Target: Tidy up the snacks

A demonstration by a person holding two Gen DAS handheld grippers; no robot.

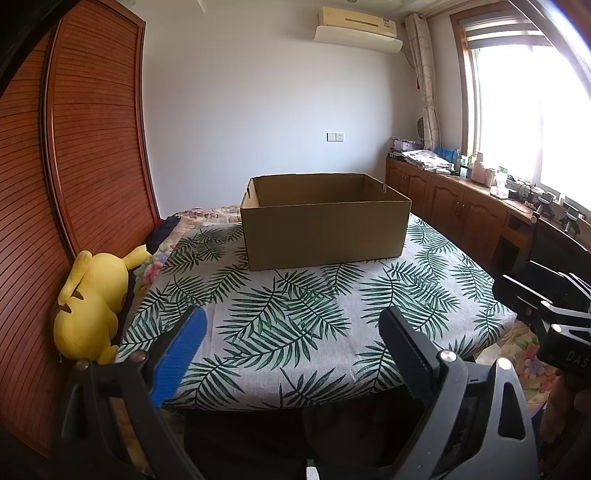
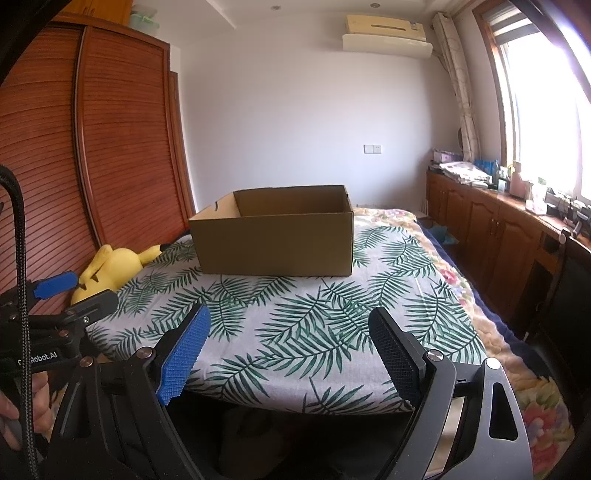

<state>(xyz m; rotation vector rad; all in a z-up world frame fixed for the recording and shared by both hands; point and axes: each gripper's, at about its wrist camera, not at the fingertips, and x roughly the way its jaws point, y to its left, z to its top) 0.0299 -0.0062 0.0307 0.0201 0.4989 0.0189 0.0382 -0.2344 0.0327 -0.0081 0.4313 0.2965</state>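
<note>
Showing only in the right view: green container [image 2: 143,19] atop wardrobe [image 2: 122,129].

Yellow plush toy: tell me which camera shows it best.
The left wrist view. There the yellow plush toy appears large and unobstructed, lying against the wooden wardrobe beside the leaf-print cloth. In the right wrist view the toy is smaller and farther off, and the left gripper covers its lower part.
</note>
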